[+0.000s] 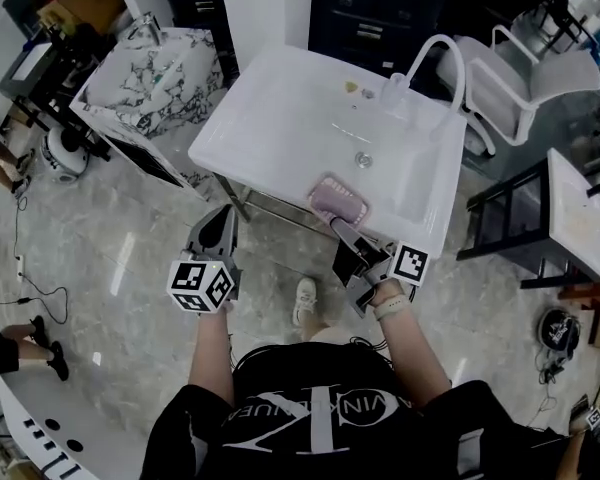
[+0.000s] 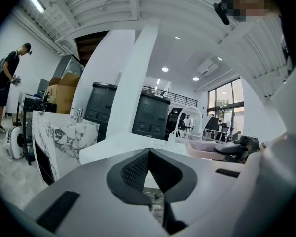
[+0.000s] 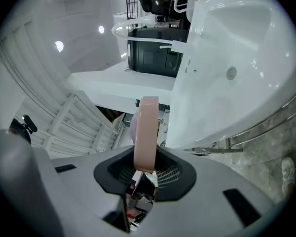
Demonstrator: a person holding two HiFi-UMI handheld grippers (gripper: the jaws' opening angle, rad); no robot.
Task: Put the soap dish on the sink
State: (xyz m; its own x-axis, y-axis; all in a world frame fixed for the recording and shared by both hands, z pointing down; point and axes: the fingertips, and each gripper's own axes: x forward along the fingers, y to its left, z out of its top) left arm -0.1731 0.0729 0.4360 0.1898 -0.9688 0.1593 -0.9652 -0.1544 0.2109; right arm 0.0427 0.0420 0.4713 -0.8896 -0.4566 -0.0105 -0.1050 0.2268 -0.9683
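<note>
White sink (image 1: 280,128) on metal legs (image 1: 238,200), glossy grey floor (image 1: 110,258), curved white tap (image 1: 442,50) on its rim

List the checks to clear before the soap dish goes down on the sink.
1. Grip of right tool on soap dish: ok, pads clamp its rim.
2. Dish opening facing up: ok, in the head view.
3. Bare sink surface beside the dish: ok.
4. Dish resting on the near rim: cannot tell.
5. Idle left tool empty, shut, short of the sink: ok.
6. Path clear of faucet, which stands at the far side: ok.
</note>
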